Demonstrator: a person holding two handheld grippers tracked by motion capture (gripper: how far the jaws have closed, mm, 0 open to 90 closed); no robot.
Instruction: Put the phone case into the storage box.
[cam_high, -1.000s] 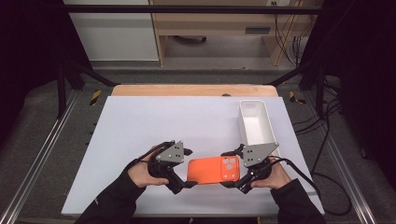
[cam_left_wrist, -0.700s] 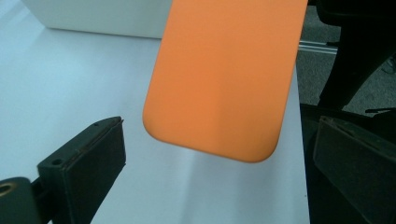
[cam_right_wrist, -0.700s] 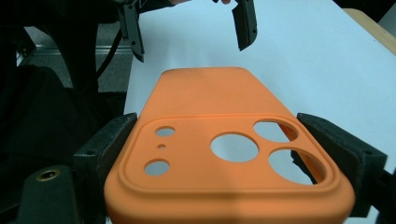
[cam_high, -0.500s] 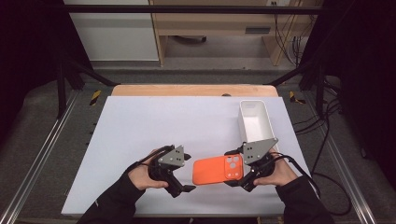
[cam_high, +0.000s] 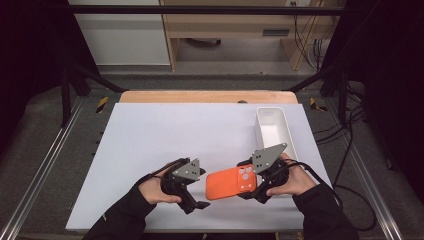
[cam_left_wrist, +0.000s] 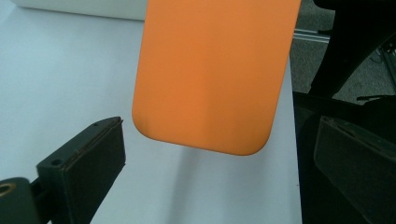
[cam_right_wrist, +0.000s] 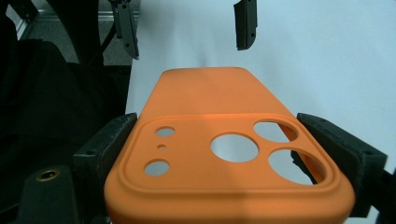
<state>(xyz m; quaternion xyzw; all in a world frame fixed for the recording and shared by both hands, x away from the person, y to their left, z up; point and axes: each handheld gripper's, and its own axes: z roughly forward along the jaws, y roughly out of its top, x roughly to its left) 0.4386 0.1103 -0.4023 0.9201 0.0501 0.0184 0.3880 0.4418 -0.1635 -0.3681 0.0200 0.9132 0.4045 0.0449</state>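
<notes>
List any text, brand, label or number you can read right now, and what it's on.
None: no readable text in these views.
Orange phone case: plain, only camera cut-outs, no logo.
White bin: unmarked.
Grey plates on the left tongs and right tongs: no markings.
White table top: blank.

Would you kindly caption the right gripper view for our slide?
Right gripper clamps an orange phone case at its camera end above the white table.

Orange phone case (cam_high: 231, 182): soft matte shell with rounded corners and a raised camera panel with round cutouts at its right end. It is held roughly level above the table's near edge, right of centre.
</notes>
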